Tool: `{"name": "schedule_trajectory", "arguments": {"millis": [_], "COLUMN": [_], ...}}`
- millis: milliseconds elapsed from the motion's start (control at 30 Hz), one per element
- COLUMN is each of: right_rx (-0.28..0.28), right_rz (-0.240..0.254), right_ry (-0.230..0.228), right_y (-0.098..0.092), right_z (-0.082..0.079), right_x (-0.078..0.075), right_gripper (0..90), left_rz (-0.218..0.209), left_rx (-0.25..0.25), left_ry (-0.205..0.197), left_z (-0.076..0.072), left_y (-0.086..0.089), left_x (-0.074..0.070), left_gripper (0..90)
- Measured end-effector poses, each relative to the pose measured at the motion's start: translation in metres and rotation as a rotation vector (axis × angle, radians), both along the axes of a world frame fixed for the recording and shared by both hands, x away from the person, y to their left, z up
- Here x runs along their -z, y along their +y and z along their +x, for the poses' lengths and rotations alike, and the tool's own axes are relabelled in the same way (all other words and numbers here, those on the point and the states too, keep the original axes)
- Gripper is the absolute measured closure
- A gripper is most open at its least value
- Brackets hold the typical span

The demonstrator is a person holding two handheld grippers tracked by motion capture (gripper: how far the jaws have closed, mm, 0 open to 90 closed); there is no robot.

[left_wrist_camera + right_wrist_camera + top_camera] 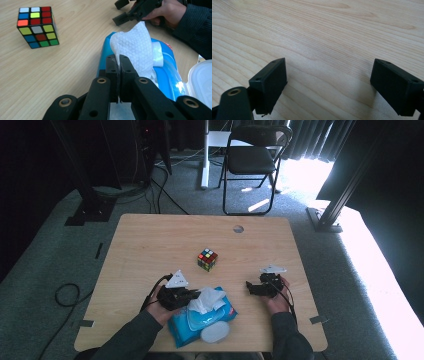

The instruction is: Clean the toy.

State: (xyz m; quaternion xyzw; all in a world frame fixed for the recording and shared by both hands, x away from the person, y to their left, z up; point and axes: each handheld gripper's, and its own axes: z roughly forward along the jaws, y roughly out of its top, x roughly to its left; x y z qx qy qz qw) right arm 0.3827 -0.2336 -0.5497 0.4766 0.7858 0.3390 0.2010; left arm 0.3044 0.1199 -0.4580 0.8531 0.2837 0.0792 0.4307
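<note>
Left gripper (119,65) reads to me as pinched tight on the white wipe (135,47), which rises from the blue wipes pack (200,320) at the table's (150,245) near edge. Right gripper (329,82), jaws spread wide, hovers over bare wood right of the pack. Cube (207,259) sits mid-table, well apart.

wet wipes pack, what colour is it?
Blue wet wipes pack, with a clear lid flipped open and a white wipe sticking out. Clearest in the left gripper view.
</note>
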Motion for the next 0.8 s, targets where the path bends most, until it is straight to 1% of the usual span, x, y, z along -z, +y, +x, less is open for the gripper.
{"name": "schedule_trajectory", "arguments": {"millis": [267, 533, 733, 800], "right_rx": [0.0, 0.0, 0.0, 0.0], "right_rz": [0.0, 0.0, 0.0, 0.0], "right_ry": [0.0, 0.0, 0.0, 0.0], "right_y": [0.0, 0.0, 0.0, 0.0], "right_z": [0.0, 0.0, 0.0, 0.0], "right_x": [0.0, 0.0, 0.0, 0.0], "right_gripper": [13.3, 13.4, 13.4, 13.3], "left_rz": [-0.015, -0.017, -0.042, -0.043], "left_rx": [-0.026, -0.042, -0.062, -0.069], "left_ry": [-0.013, -0.019, -0.016, -0.02], "left_z": [0.004, 0.009, 0.013, 0.015], "left_y": [0.007, 0.012, 0.019, 0.021], "left_x": [-0.005, -0.006, -0.009, -0.01], "left_gripper": [87.9, 88.0, 88.0, 88.0]}}
